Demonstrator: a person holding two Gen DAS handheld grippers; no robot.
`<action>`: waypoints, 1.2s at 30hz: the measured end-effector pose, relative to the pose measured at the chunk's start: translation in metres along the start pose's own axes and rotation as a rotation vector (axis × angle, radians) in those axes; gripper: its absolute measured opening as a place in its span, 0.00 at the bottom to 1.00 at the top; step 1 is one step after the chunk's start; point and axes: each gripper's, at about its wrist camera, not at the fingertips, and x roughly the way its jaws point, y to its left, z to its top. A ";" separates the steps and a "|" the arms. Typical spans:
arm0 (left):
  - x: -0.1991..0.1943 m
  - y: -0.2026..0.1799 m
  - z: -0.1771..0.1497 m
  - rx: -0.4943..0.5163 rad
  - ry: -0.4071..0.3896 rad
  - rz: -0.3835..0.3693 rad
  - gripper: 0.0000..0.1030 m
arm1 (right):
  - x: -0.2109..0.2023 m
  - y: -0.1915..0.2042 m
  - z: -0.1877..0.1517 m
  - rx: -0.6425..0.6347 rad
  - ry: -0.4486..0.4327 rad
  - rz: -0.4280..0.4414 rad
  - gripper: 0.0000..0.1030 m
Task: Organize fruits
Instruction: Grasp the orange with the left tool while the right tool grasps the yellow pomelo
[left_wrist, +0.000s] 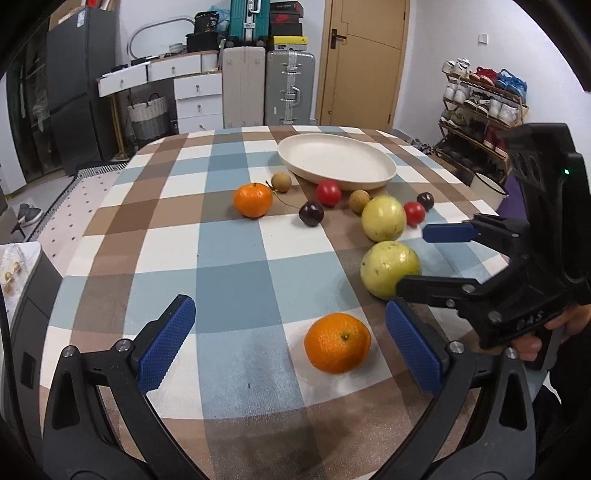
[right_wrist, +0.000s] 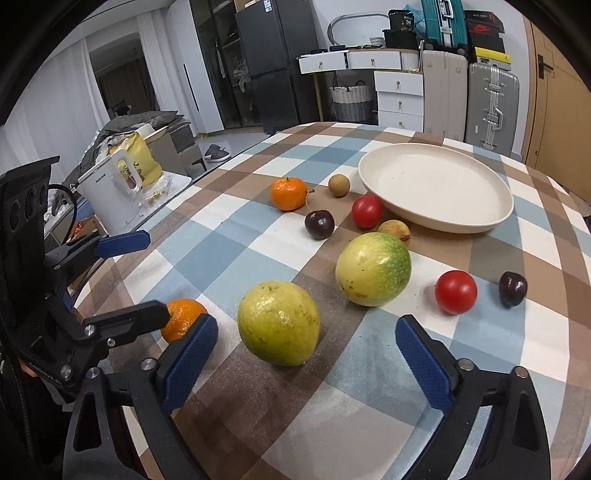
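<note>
Near orange (right_wrist: 181, 322) half hidden behind left hand-held gripper (right_wrist: 136, 275).

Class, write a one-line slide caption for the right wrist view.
Open right gripper faces a yellow-green fruit; empty plate waits beyond.

We see a tablecloth (left_wrist: 236, 280) with big squares of blue, brown and white. The plate (left_wrist: 384, 177) is cream. Two oranges (left_wrist: 337, 342) (left_wrist: 253, 199) are bright orange. Two big round fruits (right_wrist: 278, 322) (right_wrist: 373, 268) are yellow-green, and one has a greener side. Two small tomatoes (right_wrist: 455, 291) (right_wrist: 366, 211) are red. Two cherries (right_wrist: 319, 224) (right_wrist: 512, 288) are dark purple. Two little round fruits (right_wrist: 339, 185) (right_wrist: 394, 229) are tan. The finger pads (left_wrist: 166, 343) are blue with tiny bumps on black arms.
</note>
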 end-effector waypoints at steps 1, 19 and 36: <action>0.001 0.000 0.000 -0.005 0.008 0.000 1.00 | 0.002 0.000 0.001 0.001 0.005 0.000 0.90; 0.028 -0.011 -0.015 0.044 0.139 -0.004 0.98 | 0.016 0.010 0.002 -0.023 0.060 0.028 0.59; 0.031 -0.022 -0.017 0.072 0.164 -0.094 0.53 | 0.002 0.005 -0.004 -0.001 0.034 0.036 0.49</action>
